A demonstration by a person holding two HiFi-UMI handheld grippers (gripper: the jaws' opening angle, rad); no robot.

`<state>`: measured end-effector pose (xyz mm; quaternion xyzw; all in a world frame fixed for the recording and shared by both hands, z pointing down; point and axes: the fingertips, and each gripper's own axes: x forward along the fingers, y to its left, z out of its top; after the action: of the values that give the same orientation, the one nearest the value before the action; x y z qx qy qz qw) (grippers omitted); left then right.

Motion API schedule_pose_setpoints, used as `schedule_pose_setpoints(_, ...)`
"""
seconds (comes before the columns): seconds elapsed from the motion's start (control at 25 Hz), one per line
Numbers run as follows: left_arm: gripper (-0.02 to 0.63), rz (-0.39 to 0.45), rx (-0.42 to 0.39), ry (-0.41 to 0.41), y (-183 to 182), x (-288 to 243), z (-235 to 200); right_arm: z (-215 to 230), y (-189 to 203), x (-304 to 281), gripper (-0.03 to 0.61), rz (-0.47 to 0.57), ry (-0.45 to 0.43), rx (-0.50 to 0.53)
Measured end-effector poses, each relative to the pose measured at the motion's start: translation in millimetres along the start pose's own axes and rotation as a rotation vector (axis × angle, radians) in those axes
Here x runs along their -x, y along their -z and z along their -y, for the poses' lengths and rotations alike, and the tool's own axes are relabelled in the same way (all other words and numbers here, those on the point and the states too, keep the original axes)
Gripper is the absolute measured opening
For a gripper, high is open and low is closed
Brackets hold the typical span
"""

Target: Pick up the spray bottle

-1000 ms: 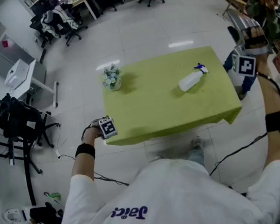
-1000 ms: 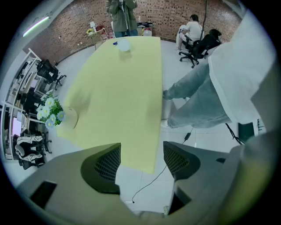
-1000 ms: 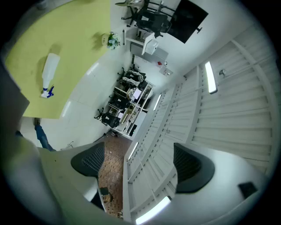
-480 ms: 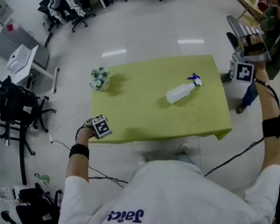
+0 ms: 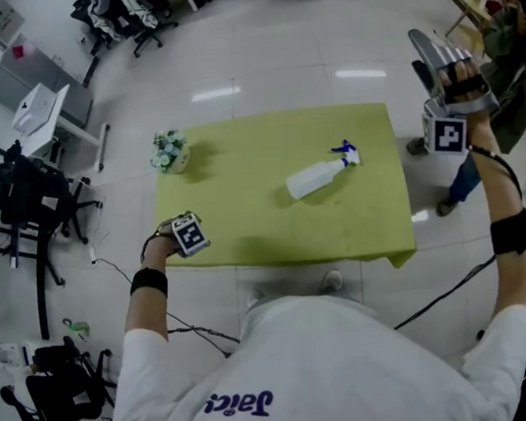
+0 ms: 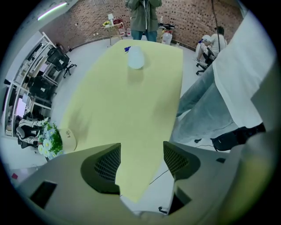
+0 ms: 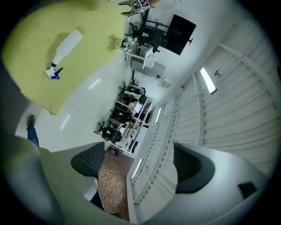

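The spray bottle (image 5: pixel 314 177), white with a blue trigger head, lies on its side on the yellow-green table (image 5: pixel 245 216), right of the middle. It also shows far off in the left gripper view (image 6: pixel 135 58) and at the upper left of the right gripper view (image 7: pixel 66 49). My left gripper (image 5: pixel 189 237) points down over the table's front left edge, and its jaws (image 6: pixel 141 162) are open with nothing between them. My right gripper (image 5: pixel 439 55) is raised beyond the table's right edge, well away from the bottle. It stands open (image 7: pixel 139 162) and empty, pointing out into the room.
A small pot of flowers (image 5: pixel 169 152) stands at the table's far left corner. A person's legs (image 5: pixel 458 183) stand by the table's right side. Office chairs (image 5: pixel 31 208) and desks lie to the left and behind. A cable (image 5: pixel 442 293) trails from the right arm.
The table now sits further left in the head view. My left gripper has shifted from the front left corner inward along the front edge. My right gripper stands further from the right edge. The bottle lies unmoved.
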<state>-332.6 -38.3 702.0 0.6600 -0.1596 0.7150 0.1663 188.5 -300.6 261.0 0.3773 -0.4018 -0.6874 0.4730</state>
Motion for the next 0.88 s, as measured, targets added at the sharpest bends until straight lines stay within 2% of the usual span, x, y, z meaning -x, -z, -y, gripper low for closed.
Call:
schedule_pose_setpoints(0.08,0.317,0.075,-0.013,0.011,-29,-1,10,-11,5,2,0.503,0.021,-0.011,0.010)
schedule_pose_setpoints(0.16,0.316,0.107,-0.018,0.011,-49,0,17,-20,11,3,0.503,0.034,-0.024,0.004)
schedule_pose_setpoints(0.44,0.316,0.133,-0.040,-0.016,-82,7,6,-20,19,-14,0.503,0.041,-0.011,-0.043)
schedule_pose_setpoints(0.56,0.316,0.138,-0.066,-0.076,-88,14,-10,-17,16,-17,0.503,0.032,0.005,-0.044)
schedule_pose_setpoints(0.68,0.316,0.161,-0.097,-0.102,-100,22,-21,-20,15,-21,0.503,0.013,0.001,-0.059)
schedule_pose_setpoints(0.88,0.316,0.183,-0.157,-0.088,-112,28,-35,-26,7,-27,0.503,-0.010,-0.009,-0.081)
